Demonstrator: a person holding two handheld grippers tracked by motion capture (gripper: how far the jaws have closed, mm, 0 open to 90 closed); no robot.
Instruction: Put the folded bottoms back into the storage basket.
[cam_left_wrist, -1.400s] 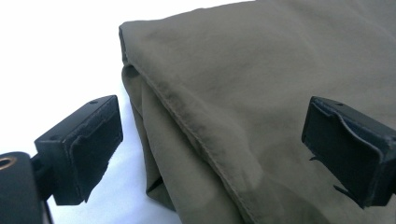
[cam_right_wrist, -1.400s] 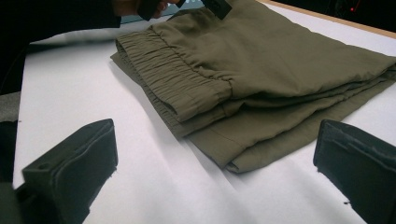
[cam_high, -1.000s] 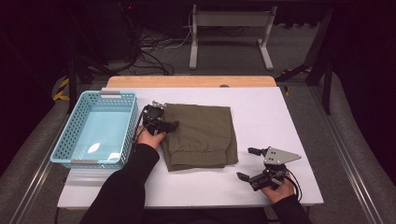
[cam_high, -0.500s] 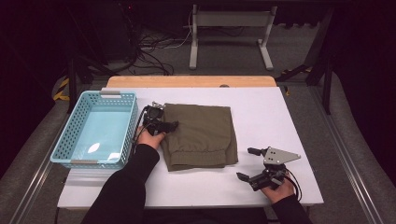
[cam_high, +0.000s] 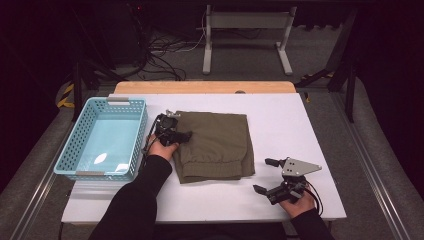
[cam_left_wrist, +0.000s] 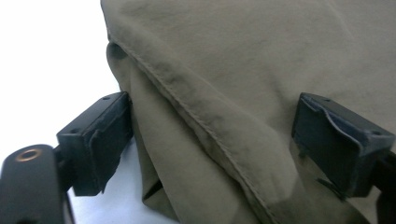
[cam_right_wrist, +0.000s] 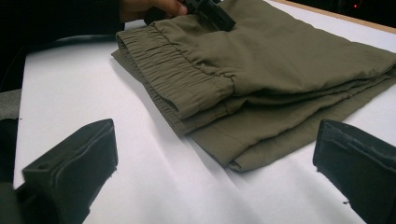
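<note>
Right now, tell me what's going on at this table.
A person works with two grippers. The left gripper straddles the left edge of the folded olive trousers, its jaws just closing, not yet pinching. The right gripper rests open on the table, off the cloth. A blue basket sits left.

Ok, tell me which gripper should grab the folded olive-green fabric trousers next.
Left. The left gripper already straddles the folded olive-green trousers at their edge, its jaws just closing in. The right gripper sits open on the white table, apart from them.
</note>
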